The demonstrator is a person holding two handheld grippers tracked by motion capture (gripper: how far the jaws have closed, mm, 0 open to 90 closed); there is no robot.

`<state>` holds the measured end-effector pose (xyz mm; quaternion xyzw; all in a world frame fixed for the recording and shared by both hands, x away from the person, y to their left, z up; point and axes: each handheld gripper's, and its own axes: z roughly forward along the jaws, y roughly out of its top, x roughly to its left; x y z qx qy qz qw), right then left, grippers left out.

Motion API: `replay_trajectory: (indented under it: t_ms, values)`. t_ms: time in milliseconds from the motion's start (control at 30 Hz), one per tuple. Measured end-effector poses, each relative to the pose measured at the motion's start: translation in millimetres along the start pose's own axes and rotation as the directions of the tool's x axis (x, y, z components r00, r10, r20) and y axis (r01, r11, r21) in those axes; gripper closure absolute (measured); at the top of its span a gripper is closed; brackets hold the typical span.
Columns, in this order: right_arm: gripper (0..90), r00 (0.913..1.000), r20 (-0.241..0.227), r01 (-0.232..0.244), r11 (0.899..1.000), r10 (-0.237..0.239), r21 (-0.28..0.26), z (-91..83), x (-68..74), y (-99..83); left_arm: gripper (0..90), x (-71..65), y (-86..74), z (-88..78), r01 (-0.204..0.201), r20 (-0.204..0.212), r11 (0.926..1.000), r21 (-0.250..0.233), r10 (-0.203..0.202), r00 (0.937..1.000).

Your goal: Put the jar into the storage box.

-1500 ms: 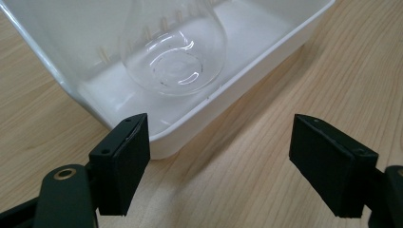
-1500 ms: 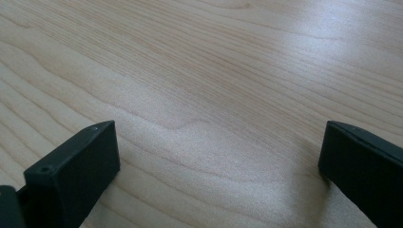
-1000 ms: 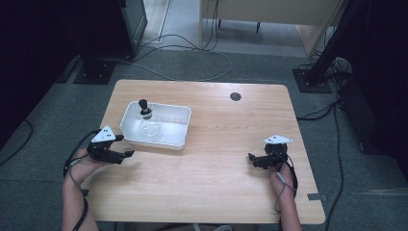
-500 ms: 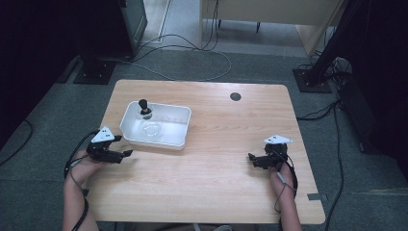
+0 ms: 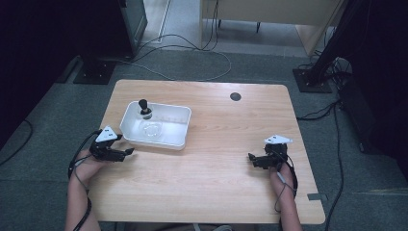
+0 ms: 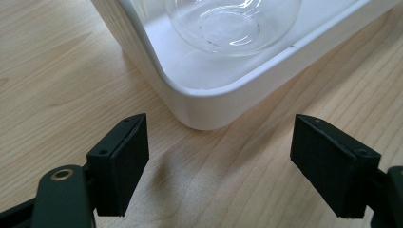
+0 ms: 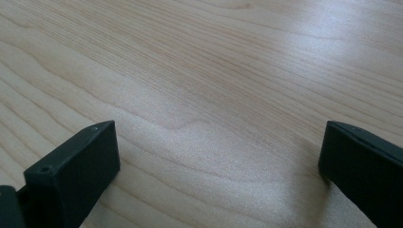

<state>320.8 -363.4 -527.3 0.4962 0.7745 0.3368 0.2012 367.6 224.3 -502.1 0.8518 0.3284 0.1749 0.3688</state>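
A white rectangular tray sits on the left half of the wooden table. Inside it lie a clear glass dish and a small black knobbed object at its far left corner. My left gripper rests on the table just off the tray's near left corner, open, with nothing between its jaws. In the left gripper view the tray's rounded corner lies between and beyond the jaws, and the glass dish shows above it. My right gripper rests open on bare wood at the right.
A dark round grommet is set into the table near its far edge. Cables and black stand bases lie on the floor beyond the table. Bare wood stretches ahead of the right gripper.
The left gripper has shifted slightly nearer and rightward along the tray's near left corner. The right gripper has stayed put.
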Motion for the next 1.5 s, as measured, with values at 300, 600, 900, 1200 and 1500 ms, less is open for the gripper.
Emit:
replay_trajectory:
  t_ms: [300, 600, 900, 1200, 1500]
  values:
    - [0.0, 1.0000, 0.000, 0.000, 1.000, 0.000, 0.000, 0.0, 0.0, 0.0, 20.6, 1.5, -2.5, 6.3, 0.009, -0.018, 1.0000, -0.002, -0.009, 0.9998]
    - [0.0, 1.0000, 0.000, 0.000, 1.000, 0.000, 0.000, 0.0, 0.0, 0.0, 20.5, 3.0, -4.3, 12.6, 0.028, -0.018, 0.9996, 0.000, -0.028, 0.9994]
    - [0.0, 1.0000, 0.000, 0.000, 1.000, 0.000, 0.000, 0.0, 0.0, 0.0, 20.5, 5.9, -4.9, 13.0, 0.058, -0.005, 0.9983, 0.005, -0.058, 0.9983]
    - [0.0, 1.0000, 0.000, -0.001, 1.000, 0.001, 0.000, 0.0, 0.1, 0.0, 20.5, 6.5, -5.0, 12.8, 0.053, -0.001, 0.9986, 0.006, -0.053, 0.9986]
    - [0.0, 1.0000, 0.000, -0.001, 1.000, 0.001, 0.000, 0.0, 0.1, 0.0, 9.4, 5.1, -4.0, 15.1, 0.031, 0.021, 0.9991, 0.028, -0.032, 0.9993]
